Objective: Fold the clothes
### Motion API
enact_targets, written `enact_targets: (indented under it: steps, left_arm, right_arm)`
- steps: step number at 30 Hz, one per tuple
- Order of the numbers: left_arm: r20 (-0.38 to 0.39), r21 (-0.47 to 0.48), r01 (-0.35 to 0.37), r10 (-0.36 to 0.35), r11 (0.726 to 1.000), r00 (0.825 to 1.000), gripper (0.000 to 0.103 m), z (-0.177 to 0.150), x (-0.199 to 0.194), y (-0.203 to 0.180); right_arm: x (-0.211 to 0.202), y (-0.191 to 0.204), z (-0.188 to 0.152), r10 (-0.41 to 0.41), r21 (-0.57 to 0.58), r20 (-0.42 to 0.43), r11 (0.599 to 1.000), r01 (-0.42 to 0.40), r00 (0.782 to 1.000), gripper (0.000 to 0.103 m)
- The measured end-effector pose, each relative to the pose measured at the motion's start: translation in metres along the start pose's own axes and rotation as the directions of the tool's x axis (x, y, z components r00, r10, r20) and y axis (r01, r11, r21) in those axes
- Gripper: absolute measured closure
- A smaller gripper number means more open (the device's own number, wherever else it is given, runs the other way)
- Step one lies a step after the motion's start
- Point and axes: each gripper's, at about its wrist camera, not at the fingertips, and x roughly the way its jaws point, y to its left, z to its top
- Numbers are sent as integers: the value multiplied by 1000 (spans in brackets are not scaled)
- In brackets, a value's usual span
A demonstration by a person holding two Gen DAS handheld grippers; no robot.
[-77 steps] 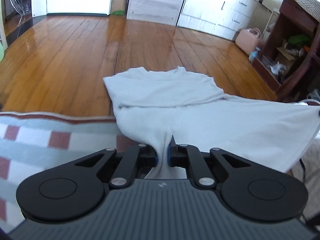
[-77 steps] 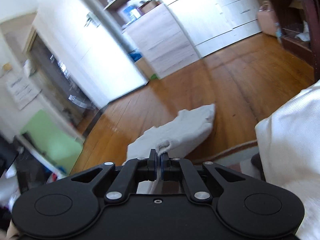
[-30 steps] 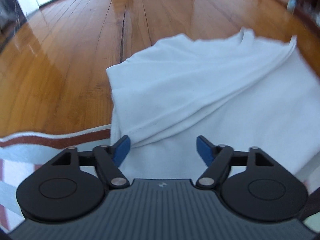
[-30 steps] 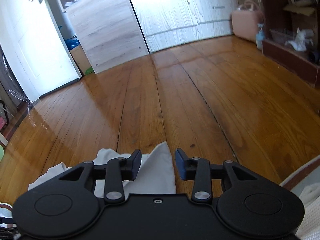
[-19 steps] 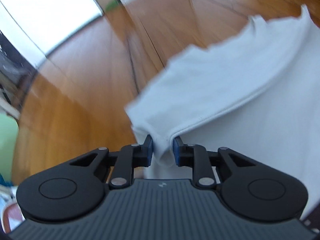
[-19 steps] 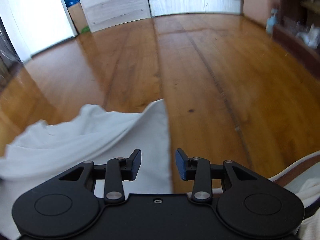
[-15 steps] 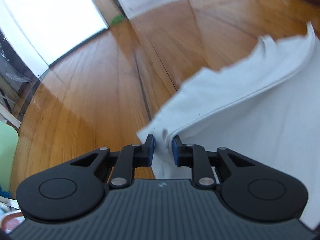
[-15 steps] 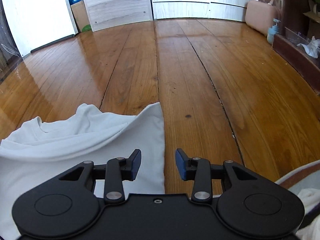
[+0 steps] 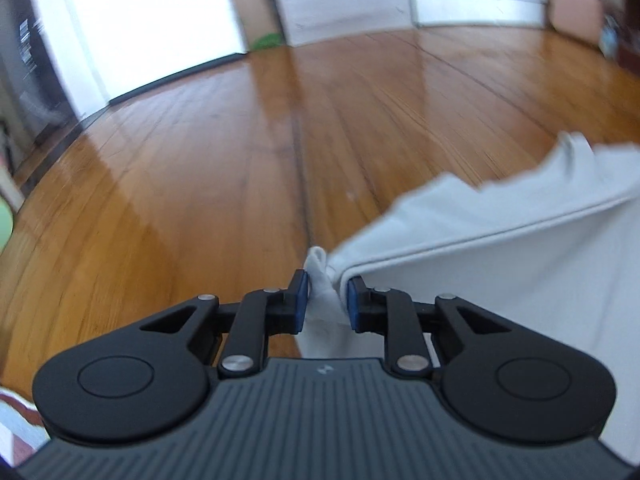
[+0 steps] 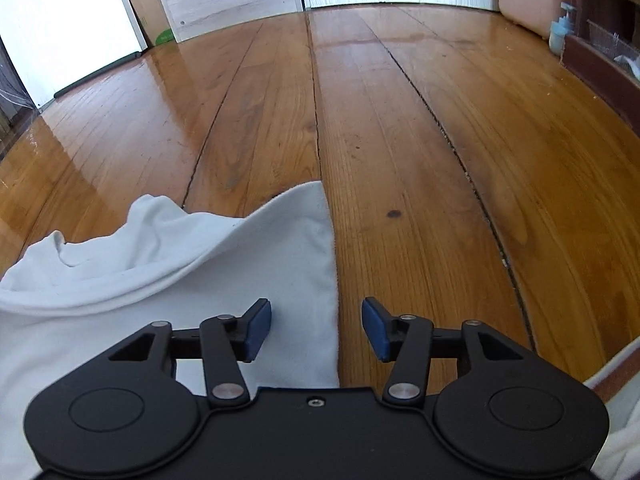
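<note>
- So, left two-finger gripper (image 9: pixel 327 295), black with blue pads: clenched on a bunched corner of the white cotton garment (image 9: pixel 500 280), a little tuft of cloth poking out past the pads.
- Probably gripped right at that corner so the hemmed edge running off to the right can be steered as one line, instead of dragging loose fabric.
- Right black two-finger gripper (image 10: pixel 316 330): released, pads spread wide, straddling the garment's straight right-hand edge with nothing pinched between them.
- Looks lined up to take that edge, though whether about to bite or just done letting go, can't tell from this.
- Garment itself: spread low over the glossy orange-brown plank floor (image 10: pixel 420 140), one layer already lying doubled over another, rumpled at the far end.
- Left view pretty blurry, so not much more detail there.
- Bit of a striped, red-edged cloth (image 10: pixel 612 368) peeking in at the lower right corner, apart from the garment.
- Fold state: partly doubled, not a neat finished stack.
</note>
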Motion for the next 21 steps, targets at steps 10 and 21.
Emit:
enact_targets:
  steps: [10,21]
  left_arm:
    - [-109,-80,-63,54,995,993,62,-7,22,22]
    - [-119,-91,53,-64,994,991,38,-13,31,13]
  right_arm:
    - [18,-2,6,26,-2,7,1000,-26,1000,47]
    - [26,-9,10,81,35,90,996,-85,993,48]
